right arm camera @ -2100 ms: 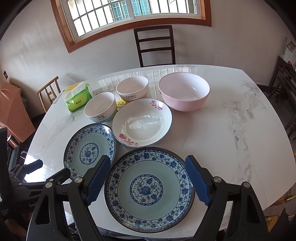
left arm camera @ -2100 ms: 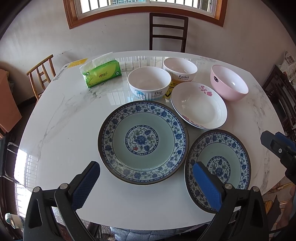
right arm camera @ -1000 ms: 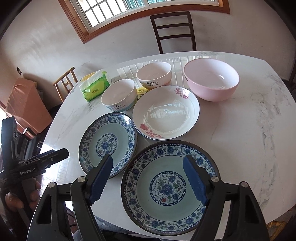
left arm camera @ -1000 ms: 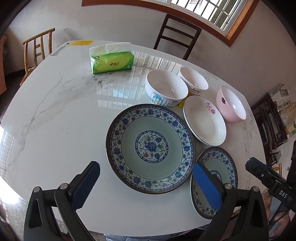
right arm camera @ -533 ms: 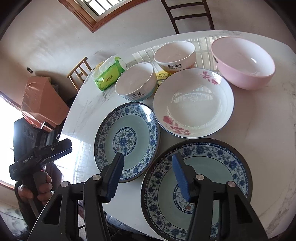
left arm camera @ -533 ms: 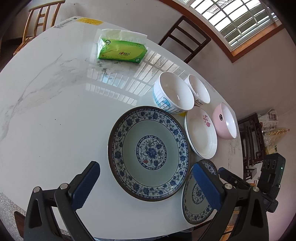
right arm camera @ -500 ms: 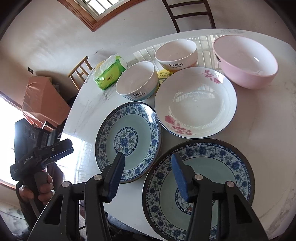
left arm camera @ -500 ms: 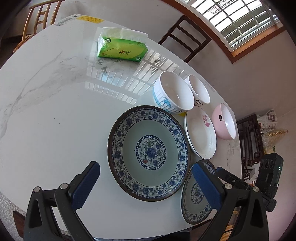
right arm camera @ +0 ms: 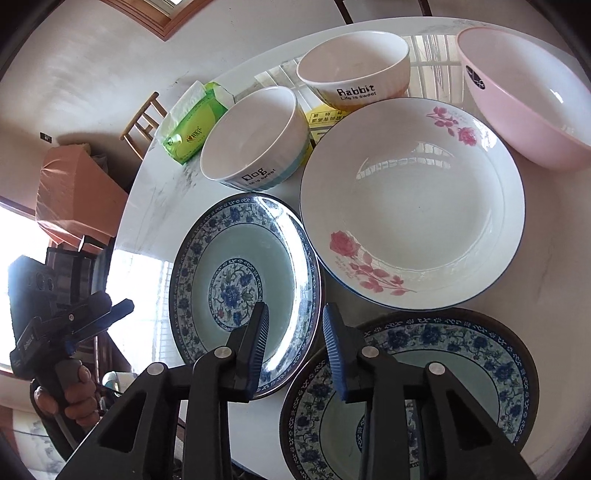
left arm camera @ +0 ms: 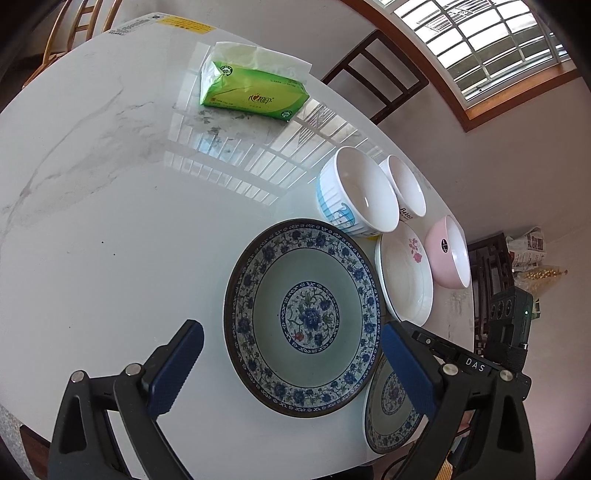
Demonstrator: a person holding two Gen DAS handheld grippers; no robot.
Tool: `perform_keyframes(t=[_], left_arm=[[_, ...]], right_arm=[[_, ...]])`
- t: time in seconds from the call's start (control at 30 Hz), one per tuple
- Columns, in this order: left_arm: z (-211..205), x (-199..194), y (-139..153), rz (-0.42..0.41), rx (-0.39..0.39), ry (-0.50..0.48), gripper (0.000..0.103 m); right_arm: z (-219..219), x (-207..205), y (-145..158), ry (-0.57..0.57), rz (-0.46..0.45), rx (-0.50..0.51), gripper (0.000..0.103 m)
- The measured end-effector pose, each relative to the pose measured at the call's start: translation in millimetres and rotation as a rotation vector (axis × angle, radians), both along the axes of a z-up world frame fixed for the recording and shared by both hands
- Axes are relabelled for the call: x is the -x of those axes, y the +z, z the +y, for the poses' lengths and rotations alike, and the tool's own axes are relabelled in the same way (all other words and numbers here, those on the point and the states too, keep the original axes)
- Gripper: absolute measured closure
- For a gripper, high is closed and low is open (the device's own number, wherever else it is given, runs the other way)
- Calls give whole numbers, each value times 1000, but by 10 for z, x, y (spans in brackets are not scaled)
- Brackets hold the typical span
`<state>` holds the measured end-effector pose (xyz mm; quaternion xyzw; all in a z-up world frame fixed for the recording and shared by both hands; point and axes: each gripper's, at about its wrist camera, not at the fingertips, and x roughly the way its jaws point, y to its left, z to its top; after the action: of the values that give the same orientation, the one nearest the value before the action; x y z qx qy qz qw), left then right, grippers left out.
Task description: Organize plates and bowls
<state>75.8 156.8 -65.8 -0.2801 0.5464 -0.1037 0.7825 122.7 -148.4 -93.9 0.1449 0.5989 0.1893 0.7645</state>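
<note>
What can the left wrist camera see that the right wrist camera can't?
Only the left wrist view shows the yellow sticker and the newspaper. Only the right wrist view shows the person's left hand and an orange-covered box. Both show the green tissue pack, pink bowl and rose plate.

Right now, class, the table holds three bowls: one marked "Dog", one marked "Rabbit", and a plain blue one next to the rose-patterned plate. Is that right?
Not quite. The third bowl is pink, not blue, as the right wrist view shows. The "Dog" bowl, the "Rabbit" bowl and the rose-patterned plate beside it are as stated.
</note>
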Motion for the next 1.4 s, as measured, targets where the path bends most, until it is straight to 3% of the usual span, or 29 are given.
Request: perform_keyframes(t=[0.2,0.37,0.6,0.77,1.13,1.4], left_arm=[[41,-50,-81,19,14,3,4],[36,-94,-163,35,11,-15,14],[57,-140,-301,72,3,-20,14],[21,-180,-414,106,6,-30,34],[21,-236,-545,141,-18,-39,66],[40,-228,-606,144,-44,-54,78]], right_arm=[[71,-82,-118,11,22,29,74],[79,-114,-189,19,30,47,74],[97,-153,-242,23,39,55,74],[104,-165,-293,32,49,57,74],[64,-198,-366,34,57,48,74],[75,-218,-377,43,51,36,75]])
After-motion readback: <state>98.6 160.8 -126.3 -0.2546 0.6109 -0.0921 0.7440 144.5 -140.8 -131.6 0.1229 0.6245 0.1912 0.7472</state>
